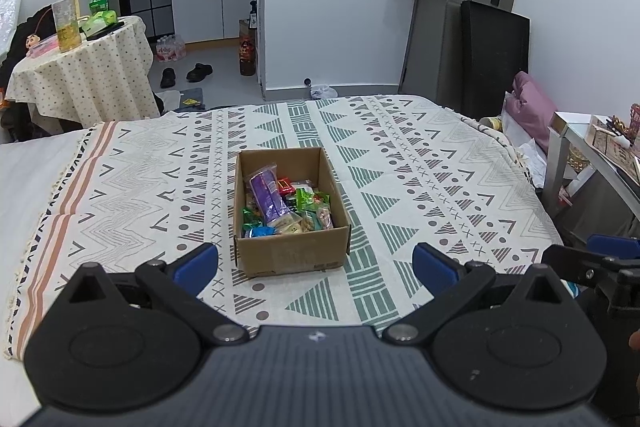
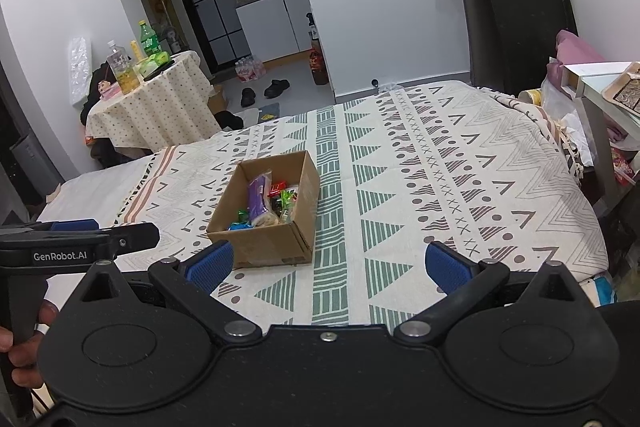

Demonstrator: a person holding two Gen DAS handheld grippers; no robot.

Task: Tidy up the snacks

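Observation:
A brown cardboard box stands on the patterned cloth, filled with several wrapped snacks, among them a long purple packet. The box and the purple packet also show in the right wrist view. My left gripper is open and empty, held just in front of the box's near wall. My right gripper is open and empty, to the right of the box and nearer than it. The left gripper also shows at the left edge of the right wrist view.
The patterned cloth covers a bed-like surface. A round table with bottles stands back left. A dark chair and a side table with clutter stand on the right. Shoes lie on the floor beyond.

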